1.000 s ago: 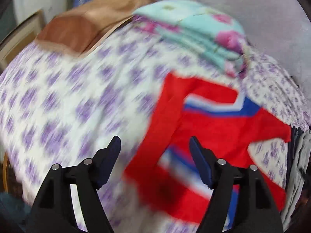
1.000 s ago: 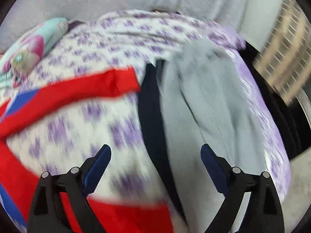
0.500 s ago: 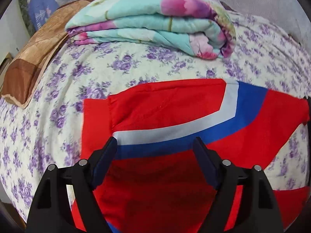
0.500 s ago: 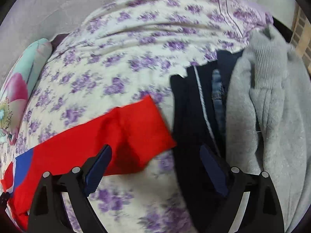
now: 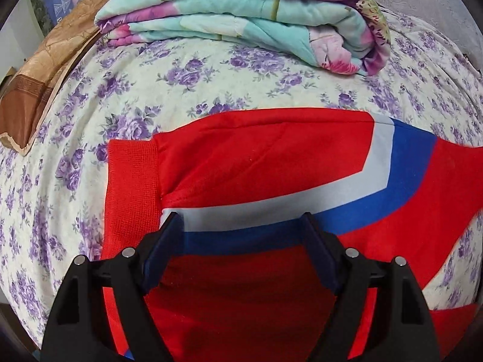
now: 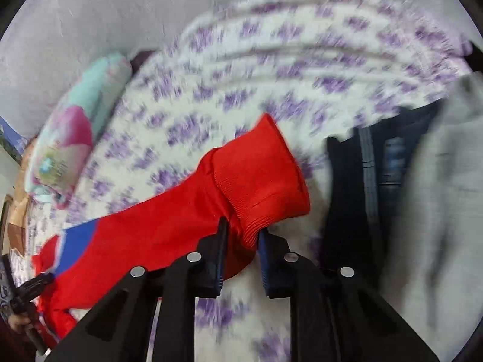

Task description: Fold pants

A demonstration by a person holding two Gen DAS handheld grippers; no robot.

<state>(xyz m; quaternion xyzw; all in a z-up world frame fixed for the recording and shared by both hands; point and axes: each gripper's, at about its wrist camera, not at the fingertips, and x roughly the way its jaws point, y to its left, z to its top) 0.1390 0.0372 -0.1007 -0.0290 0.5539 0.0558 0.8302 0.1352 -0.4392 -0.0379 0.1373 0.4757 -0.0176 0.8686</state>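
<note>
Since half a second ago the right gripper [image 6: 241, 235] has gone from spread above the cuff [image 6: 265, 187] to pinching it, with ribbed fabric bunched between its fingers; the left gripper [image 5: 238, 235] has moved closer to the pants [image 5: 271, 163] and remains spread, holding nothing; its fingers straddle the blue band just beside the waistband [image 5: 132, 199]. The pants lie largely flat on the bed [image 5: 211, 90], waist toward the left gripper and one leg running out to the right gripper; that leg is lifted at its cuff. Judged from this, folding has only begun: no crease is set; bringing cuff to waist and any further halving remain. Nearby items: a folded quilt [image 5: 256, 15] near the pants' far edge; a brown cushion [image 5: 45, 75] well apart; a dark garment [image 6: 362, 199] and a grey garment [image 6: 437, 196] near the cuff. The right view is blurred; nothing blocks the path toward the waist.
</note>
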